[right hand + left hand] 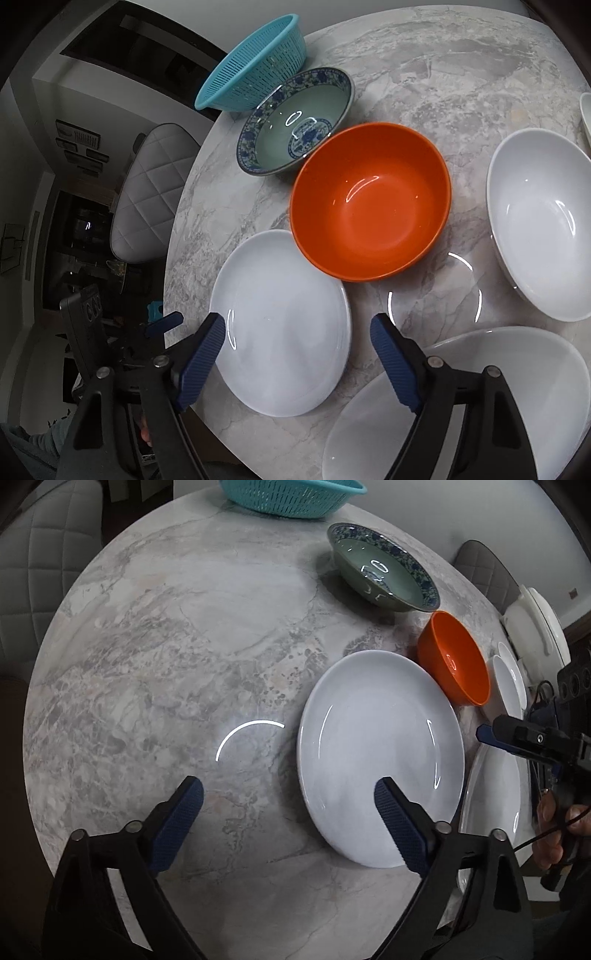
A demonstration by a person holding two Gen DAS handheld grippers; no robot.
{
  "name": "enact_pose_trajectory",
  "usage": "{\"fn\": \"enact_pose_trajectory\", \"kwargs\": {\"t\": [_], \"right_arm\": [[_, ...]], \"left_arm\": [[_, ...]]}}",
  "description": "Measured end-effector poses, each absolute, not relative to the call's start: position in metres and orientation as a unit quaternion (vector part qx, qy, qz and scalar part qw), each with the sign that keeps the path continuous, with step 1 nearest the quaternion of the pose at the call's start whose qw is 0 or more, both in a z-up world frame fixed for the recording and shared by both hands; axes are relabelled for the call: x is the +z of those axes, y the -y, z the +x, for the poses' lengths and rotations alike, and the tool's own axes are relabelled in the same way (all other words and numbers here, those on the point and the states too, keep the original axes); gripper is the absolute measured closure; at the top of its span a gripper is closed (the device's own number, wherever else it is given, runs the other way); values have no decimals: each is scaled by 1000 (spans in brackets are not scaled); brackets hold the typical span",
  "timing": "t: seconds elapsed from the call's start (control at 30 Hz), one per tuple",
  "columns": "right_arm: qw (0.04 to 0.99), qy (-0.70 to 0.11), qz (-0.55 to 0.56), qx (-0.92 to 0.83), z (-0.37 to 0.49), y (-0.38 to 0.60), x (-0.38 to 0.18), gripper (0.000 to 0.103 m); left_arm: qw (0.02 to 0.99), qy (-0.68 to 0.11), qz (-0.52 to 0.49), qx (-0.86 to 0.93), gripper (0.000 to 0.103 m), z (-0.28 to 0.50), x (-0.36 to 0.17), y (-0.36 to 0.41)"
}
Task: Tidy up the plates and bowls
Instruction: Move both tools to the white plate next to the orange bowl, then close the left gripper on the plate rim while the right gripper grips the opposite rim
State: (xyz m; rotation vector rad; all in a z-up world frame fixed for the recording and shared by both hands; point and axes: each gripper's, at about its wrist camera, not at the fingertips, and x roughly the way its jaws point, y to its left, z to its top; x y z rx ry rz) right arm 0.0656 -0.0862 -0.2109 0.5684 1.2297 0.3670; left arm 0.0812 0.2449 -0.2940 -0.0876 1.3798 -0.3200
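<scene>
While untouched, white plate [280, 325] between right fingers [205, 354].

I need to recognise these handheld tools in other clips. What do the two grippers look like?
Both the left gripper and the right gripper have black angular frames with silver pivot pins and two dark blue ribbed finger pads. Black cables trail from the right one.

No readable text, label, brand or number shows on anything in either view.

Both grippers, left gripper [288, 805] & right gripper [297, 343], point down w/ jaws wide, nothing gripped.
</scene>
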Motion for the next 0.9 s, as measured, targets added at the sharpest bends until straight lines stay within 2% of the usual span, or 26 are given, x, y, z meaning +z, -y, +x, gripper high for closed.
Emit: {"fn": "enact_pose_trajectory", "kwargs": {"t": [0.1,0.23,0.43,0.53,0.6,0.67,0.73,0.77,0.9], "right_arm": [[759,-577,249,168,69,81,-217,27],[748,-601,230,163,72,74,-227,39],[734,-621,233,143,75,74,-239,40],[730,-625,236,146,77,73,-242,46],[726,-628,238,147,77,71,-244,53],[726,-631,232,143,77,69,-245,65],[726,-633,232,139,78,69,-247,74],[724,-634,235,138,78,70,-248,78],[715,-643,240,129,77,71,-254,82]], "left_arm": [[745,-649,-41,-148,28,88,-305,-246],[739,-656,-35,-151,29,93,-313,-246],[734,-661,-30,-154,36,98,-318,-241],[730,-663,-28,-161,48,103,-317,-237],[728,-665,-28,-166,64,106,-317,-236],[724,-668,-23,-170,74,107,-317,-235],[721,-670,-21,-174,76,105,-317,-233],[720,-672,-19,-175,81,106,-317,-232],[715,-675,-27,-180,84,105,-320,-229]]}}
